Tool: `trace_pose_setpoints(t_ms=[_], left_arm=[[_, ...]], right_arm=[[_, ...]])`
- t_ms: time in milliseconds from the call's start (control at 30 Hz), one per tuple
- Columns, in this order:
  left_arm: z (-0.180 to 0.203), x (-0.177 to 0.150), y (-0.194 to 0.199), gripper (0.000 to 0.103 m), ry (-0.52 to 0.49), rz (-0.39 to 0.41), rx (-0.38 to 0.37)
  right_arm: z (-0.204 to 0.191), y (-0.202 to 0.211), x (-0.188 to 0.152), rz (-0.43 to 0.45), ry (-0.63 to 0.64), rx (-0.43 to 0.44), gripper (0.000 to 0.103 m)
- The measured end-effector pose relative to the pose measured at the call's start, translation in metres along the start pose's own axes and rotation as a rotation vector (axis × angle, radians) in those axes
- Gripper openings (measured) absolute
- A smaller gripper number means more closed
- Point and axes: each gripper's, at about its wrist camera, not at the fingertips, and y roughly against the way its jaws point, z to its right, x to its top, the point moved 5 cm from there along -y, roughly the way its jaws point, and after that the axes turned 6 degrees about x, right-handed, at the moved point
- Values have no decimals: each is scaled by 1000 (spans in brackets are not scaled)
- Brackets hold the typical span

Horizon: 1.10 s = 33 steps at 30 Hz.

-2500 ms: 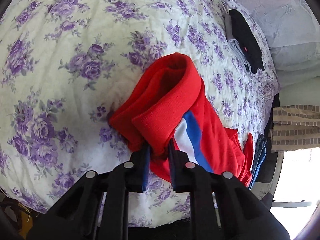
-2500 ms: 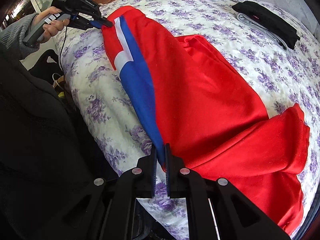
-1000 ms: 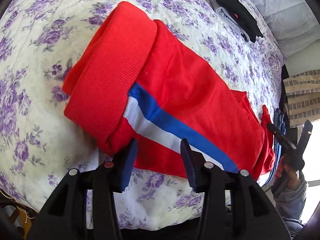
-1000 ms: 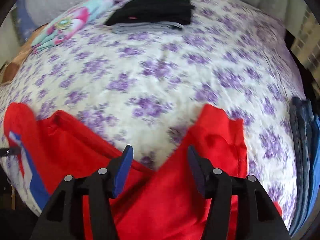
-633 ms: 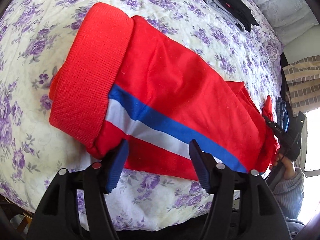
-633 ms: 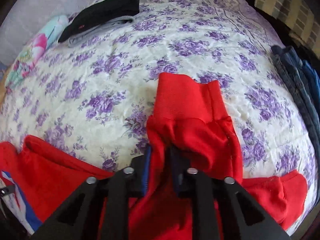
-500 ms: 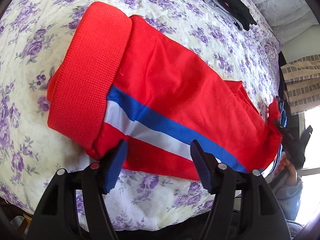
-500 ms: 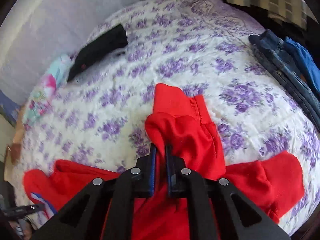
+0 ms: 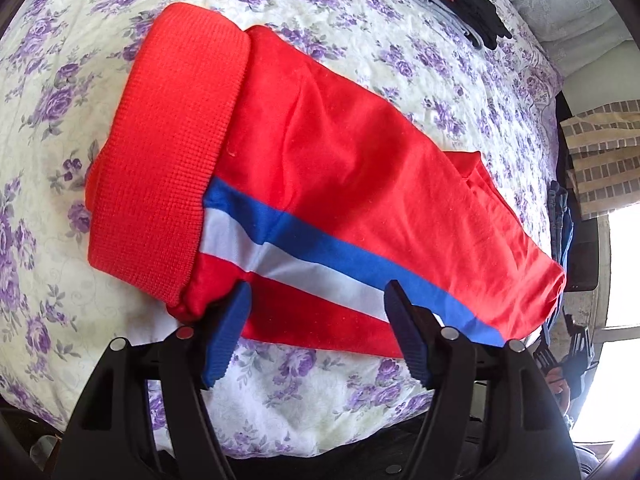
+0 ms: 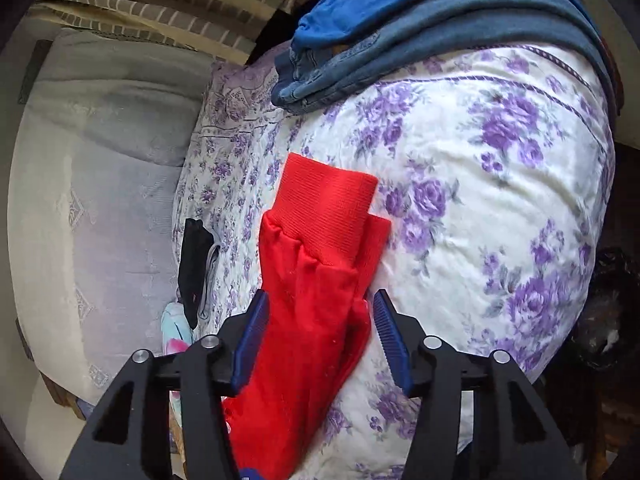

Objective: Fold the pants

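Left wrist view shows soft, limp red jersey pants with a blue-and-white side stripe between the opening left gripper, unclamped, while the right gripper likewise opens around the ribbed cuffs, the firmest place to pinch.

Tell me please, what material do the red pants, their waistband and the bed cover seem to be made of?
Red pants: smooth, thin knit, probably a synthetic tracksuit fabric; it drapes in soft creases with a slight sheen.
Waistband: thicker ribbed knit, matte; a fine grid of ribs shows, likely elastic.
Bed cover: woven, matte, probably cotton, printed with purple flowers; faint stitched swirls suggest quilting.
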Motion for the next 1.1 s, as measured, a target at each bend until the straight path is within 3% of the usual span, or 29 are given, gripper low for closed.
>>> trace_pose_setpoints(t_ms=[133, 233, 267, 333, 433, 533, 633, 700, 767, 833, 900, 1000, 1100], left_arm=[[1, 0, 0, 69, -7, -4, 3], [-1, 1, 0, 69, 11, 0, -15], [-2, 1, 1, 69, 18, 2, -20], [-4, 1, 2, 69, 32, 8, -31], [-7, 1, 5, 66, 54, 30, -46], [-13, -1, 8, 61, 86, 50, -71], [-15, -3, 8, 60, 98, 55, -87], [-13, -6, 11, 60, 85, 61, -72], [-12, -8, 13, 60, 77, 69, -58], [-13, -11, 15, 60, 75, 83, -46], [-14, -13, 22, 60, 71, 120, -30], [-15, -12, 32, 60, 67, 180, -25], [-13, -11, 32, 60, 55, 203, -1]], right_arm=[[10, -9, 4, 3, -52, -59, 59], [20, -15, 9, 10, -107, -35, 61], [19, -18, 13, 7, -99, -18, 42], [5, -24, 17, -10, -29, -7, 26], [-35, -21, 27, 1, 144, 14, 21], [-38, -20, 35, -3, 197, -15, 21], [15, -31, 33, -85, 80, -151, 25], [21, -18, 31, -65, 36, -118, 31], [12, 3, 40, 7, 66, -178, 44], [7, 29, 59, 118, 70, -253, 45], [-12, 36, 75, 150, 115, -242, 44], [-85, -8, 52, -61, 421, -120, 44], [-158, -73, -28, -352, 717, 36, 42]])
